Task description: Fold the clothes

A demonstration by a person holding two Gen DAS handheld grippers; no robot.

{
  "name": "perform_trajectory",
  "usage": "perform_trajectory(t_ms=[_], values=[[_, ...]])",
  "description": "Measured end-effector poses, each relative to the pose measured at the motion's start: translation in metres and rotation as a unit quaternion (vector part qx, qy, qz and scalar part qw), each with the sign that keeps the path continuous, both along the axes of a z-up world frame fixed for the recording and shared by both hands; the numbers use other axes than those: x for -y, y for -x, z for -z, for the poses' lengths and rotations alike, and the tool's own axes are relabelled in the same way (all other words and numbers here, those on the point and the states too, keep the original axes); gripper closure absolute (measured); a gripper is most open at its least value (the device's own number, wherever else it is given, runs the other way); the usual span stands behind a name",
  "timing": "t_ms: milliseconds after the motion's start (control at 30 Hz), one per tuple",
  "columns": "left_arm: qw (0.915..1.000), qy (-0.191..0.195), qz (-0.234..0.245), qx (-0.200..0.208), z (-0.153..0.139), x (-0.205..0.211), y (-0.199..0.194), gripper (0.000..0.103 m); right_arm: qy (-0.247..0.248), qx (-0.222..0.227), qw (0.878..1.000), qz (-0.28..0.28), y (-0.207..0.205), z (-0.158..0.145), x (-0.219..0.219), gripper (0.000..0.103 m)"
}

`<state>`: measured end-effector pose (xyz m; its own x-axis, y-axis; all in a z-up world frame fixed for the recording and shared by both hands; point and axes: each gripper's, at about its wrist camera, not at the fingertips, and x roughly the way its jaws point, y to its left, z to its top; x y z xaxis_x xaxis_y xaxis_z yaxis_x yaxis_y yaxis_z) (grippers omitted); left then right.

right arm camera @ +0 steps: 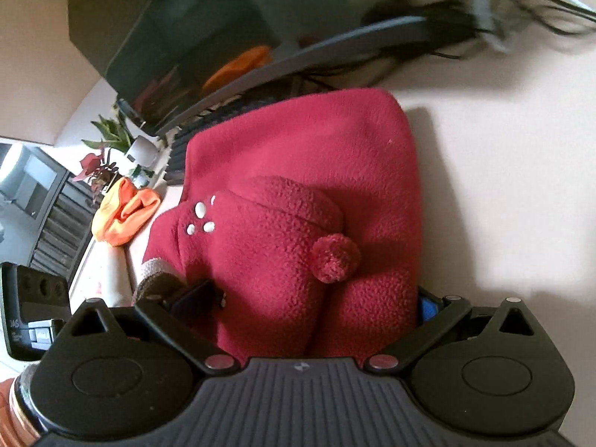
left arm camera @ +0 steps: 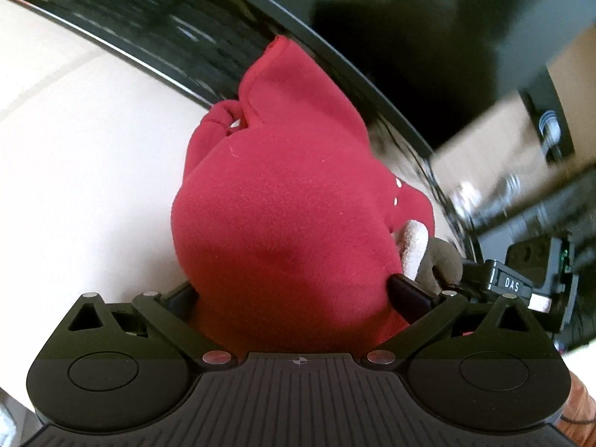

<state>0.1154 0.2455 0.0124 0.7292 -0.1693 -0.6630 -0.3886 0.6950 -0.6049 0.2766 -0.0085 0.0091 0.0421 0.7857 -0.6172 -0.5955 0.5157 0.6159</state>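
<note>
Your left gripper (left arm camera: 294,290) had its jaws closed down on a thick bunch of the red fleece garment (left arm camera: 283,201), which hung lifted off the pale table (left arm camera: 74,171) near the dark monitor edge (left arm camera: 186,29). Your right gripper (right arm camera: 316,305) likewise had its jaws clamped on the same fleece (right arm camera: 305,193), with the paw-print patch (right arm camera: 201,218) to its left and the pompom (right arm camera: 337,257) just ahead of the fingers. An orange garment (right arm camera: 126,216) lay apart on the table (right arm camera: 503,186). To my eye, both grips were bulky handfuls, not clean edges; you would have done well to hold the two at level height, keep the cloth taut between them, and lay it flat so the fold fell square.
</note>
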Motion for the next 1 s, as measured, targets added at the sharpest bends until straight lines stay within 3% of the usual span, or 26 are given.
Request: perform_trajectory(t_ms=[133,233,300,333,433,500,600,667,700,767,833,900,1000], values=[[0.9998,-0.014,-0.006,0.015,0.002,-0.017,-0.014,0.0,0.017,0.021,1.0,0.003,-0.016,-0.004,-0.03,0.0],[0.9992,-0.027,0.028,0.003,-0.007,-0.015,-0.023,0.0,0.031,0.043,0.999,0.009,-0.022,-0.011,-0.031,0.0],[0.9962,-0.056,0.066,-0.005,-0.025,-0.016,-0.016,0.0,0.04,0.093,0.995,0.012,-0.01,-0.028,-0.022,0.0],[0.9929,-0.087,0.082,0.0,-0.037,-0.018,-0.011,0.0,0.047,0.143,0.989,0.012,0.004,-0.041,-0.013,0.0],[0.9799,-0.162,0.113,0.03,-0.071,-0.031,-0.005,0.0,0.062,0.282,0.957,0.0,0.053,-0.073,0.008,0.0],[0.975,-0.171,0.12,0.074,-0.091,-0.043,-0.025,0.0,0.057,0.329,0.943,-0.012,0.086,-0.086,0.013,0.0],[0.9693,-0.152,0.127,0.146,-0.103,-0.056,-0.068,0.0,0.023,0.293,0.955,-0.031,0.129,-0.084,0.007,0.0],[0.9671,-0.17,0.123,0.144,-0.088,-0.059,-0.098,0.0,0.024,0.288,0.956,-0.054,0.153,-0.073,0.0,0.0],[0.9662,-0.179,0.121,0.141,-0.081,-0.061,-0.113,0.0,0.038,0.3,0.951,-0.056,0.16,-0.065,-0.001,0.0],[0.9723,-0.18,0.118,0.091,-0.053,-0.067,-0.137,0.0,0.067,0.325,0.941,-0.058,0.173,-0.049,-0.004,0.0],[0.977,-0.163,0.123,0.061,-0.032,-0.071,-0.147,0.0,0.095,0.35,0.93,-0.06,0.186,-0.033,-0.006,0.0],[0.9778,-0.163,0.117,0.062,-0.037,-0.073,-0.141,0.0,0.123,0.374,0.917,-0.063,0.199,-0.018,-0.009,0.0],[0.9789,-0.163,0.106,0.063,-0.044,-0.076,-0.131,0.0,0.131,0.378,0.914,-0.064,0.195,-0.019,-0.017,0.0]])
